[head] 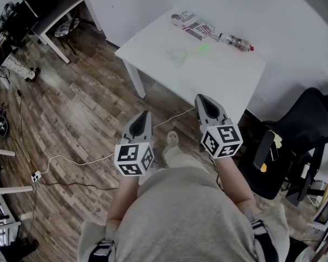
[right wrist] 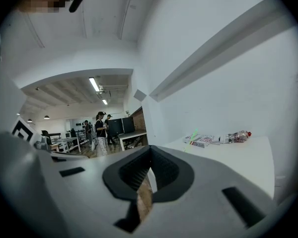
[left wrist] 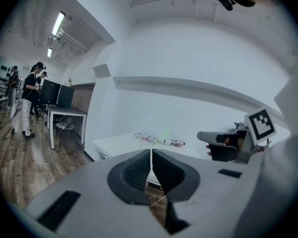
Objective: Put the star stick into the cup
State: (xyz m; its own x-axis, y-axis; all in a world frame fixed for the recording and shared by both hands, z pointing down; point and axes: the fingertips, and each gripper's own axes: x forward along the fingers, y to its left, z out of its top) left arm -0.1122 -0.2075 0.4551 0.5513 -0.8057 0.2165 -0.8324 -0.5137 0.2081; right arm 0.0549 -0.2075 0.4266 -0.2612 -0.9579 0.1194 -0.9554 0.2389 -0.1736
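Observation:
The green star stick [head: 202, 49] lies on the white table [head: 229, 75] beside a clear cup [head: 179, 54]. Both grippers hang over the wooden floor in front of the table, well short of it. My left gripper [head: 146, 114] is shut with nothing in it, and my right gripper [head: 200, 97] is shut and empty too. In the left gripper view the jaws [left wrist: 151, 155] meet, and the star stick [left wrist: 167, 132] shows small on the far table [left wrist: 119, 144]. The right gripper view shows its jaws [right wrist: 149, 166] pressed together, with the star stick [right wrist: 192, 135] far ahead.
A printed packet [head: 192, 25] and a plastic bottle [head: 236, 41] lie at the table's back edge. A black office chair [head: 295, 141] stands at the right. A white cable [head: 71, 160] runs across the floor. Desks and several people [left wrist: 31, 98] are far off left.

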